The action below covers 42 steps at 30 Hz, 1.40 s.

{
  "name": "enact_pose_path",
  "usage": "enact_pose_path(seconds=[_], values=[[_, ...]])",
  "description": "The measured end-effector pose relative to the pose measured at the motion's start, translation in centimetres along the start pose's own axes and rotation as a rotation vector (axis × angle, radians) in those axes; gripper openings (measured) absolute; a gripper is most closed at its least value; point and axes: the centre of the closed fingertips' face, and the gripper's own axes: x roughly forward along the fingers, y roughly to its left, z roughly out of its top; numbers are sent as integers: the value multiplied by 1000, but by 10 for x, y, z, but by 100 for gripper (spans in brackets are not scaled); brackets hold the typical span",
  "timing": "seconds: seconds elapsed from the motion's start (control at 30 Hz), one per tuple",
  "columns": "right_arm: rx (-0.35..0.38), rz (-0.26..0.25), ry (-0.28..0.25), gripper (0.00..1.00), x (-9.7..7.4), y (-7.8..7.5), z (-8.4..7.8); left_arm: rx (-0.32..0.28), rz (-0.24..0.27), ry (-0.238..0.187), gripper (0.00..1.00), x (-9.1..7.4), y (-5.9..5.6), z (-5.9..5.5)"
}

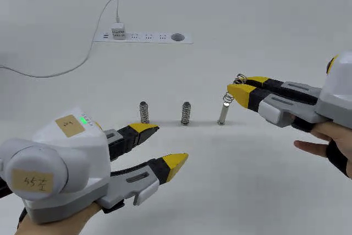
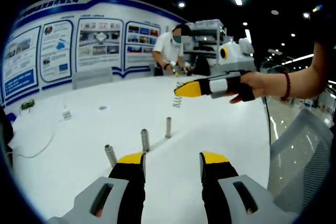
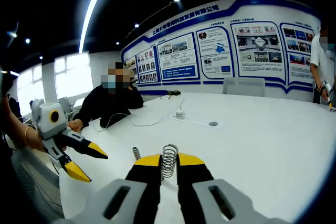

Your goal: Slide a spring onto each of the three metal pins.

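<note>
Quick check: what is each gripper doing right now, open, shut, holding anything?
Left gripper: open, holding nothing.
Right gripper: shut on a spring.

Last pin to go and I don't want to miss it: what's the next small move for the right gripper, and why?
Probably lower the right gripper slightly, centring the spring it holds over the bare pin. The left pin and middle pin already carry springs; in the left gripper view this spring hangs tilted, just above and beside the pin's top, not yet on it.
</note>
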Motion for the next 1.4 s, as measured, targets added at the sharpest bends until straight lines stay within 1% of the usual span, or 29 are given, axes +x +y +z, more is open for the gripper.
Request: enact_pose_path(seconds=[0.07,0.13,0.3,0.5,0.57,0.63,0.8,1.03,1.13,1.27,1.4], values=[[-5,-3,1,11,3,-3,-2,-3,12,2,44,-2,2,-1],[-21,-23,12,12,5,-9,-5,-7,24,3,46,-3,4,-2],[-31,-47,24,12,11,-19,-10,-16,50,11,52,-6,9,-7],[-35,-57,40,12,18,-26,-18,-21,75,23,58,-8,15,-12],[-44,-67,56,12,20,-28,-23,-27,87,23,61,-9,18,-13],[-44,-71,62,12,21,-30,-26,-32,95,27,62,-9,20,-15],[-35,-73,69,12,21,-30,-29,-33,105,35,68,-9,22,-17],[-49,-70,85,12,23,-28,-35,-42,117,45,75,-9,23,-21],[-33,-71,78,12,24,-28,-36,-45,116,48,76,-9,23,-22],[-32,-76,75,12,25,-28,-36,-50,117,46,78,-9,23,-22],[-55,-77,83,12,26,-27,-36,-53,121,47,79,-9,24,-22]])
